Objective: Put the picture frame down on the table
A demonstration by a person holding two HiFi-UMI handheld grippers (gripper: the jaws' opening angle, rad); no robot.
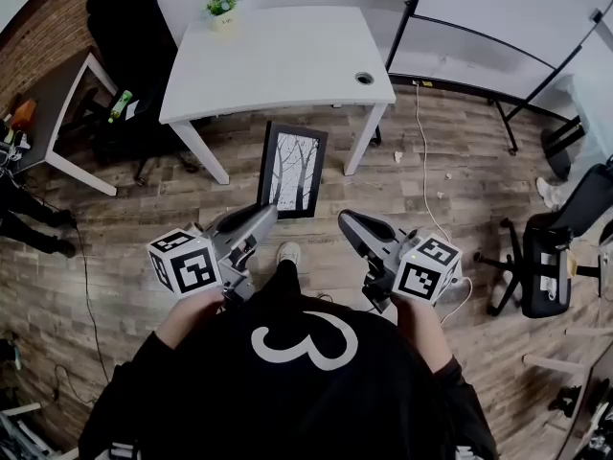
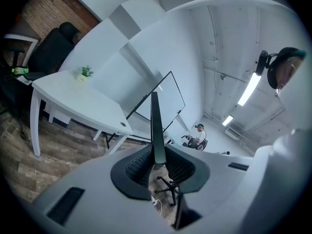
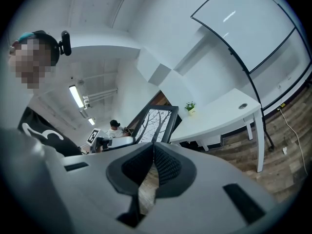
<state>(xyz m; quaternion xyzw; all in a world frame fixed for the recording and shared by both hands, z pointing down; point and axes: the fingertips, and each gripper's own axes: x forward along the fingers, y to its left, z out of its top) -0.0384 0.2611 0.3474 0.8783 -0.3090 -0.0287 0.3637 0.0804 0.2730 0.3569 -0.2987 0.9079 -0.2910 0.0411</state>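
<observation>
The picture frame (image 1: 293, 169) is black with a print of bare trees. It hangs upright over the wooden floor, in front of the white table (image 1: 278, 60). My left gripper (image 1: 267, 212) is shut on its lower left corner. In the left gripper view the frame (image 2: 155, 126) stands edge-on between the pads. My right gripper (image 1: 347, 220) is a little to the right of the frame, not touching it, jaws shut on nothing. In the right gripper view the frame (image 3: 157, 125) shows just beyond the closed tips (image 3: 153, 147).
A small potted plant (image 1: 222, 8) stands at the table's far left; a cable hole (image 1: 364, 78) sits near its right front corner. A whiteboard on a stand (image 1: 498, 27) is to the right, an office chair (image 1: 541, 262) nearer right, a side table (image 1: 57, 113) left.
</observation>
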